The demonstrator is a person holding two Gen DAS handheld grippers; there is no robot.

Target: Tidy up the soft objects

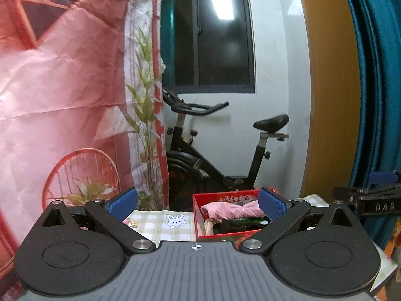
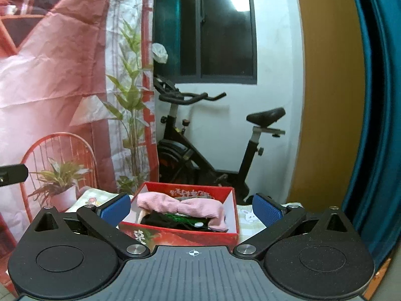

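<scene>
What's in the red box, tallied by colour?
Pink cloth: 1
Black soft item with green and white marks: 1
Cream piece, partly hidden: 1
Total visible: 3; more may lie underneath in the red box. Both grippers, left and right, are open and empty.

Red box [image 2: 180, 235] with white lettering holds a pink cloth [image 2: 180, 204] and black fabric [image 2: 173, 219]. At 9 o'clock, checked tablecloth [image 1: 160, 223], bunny print.
</scene>
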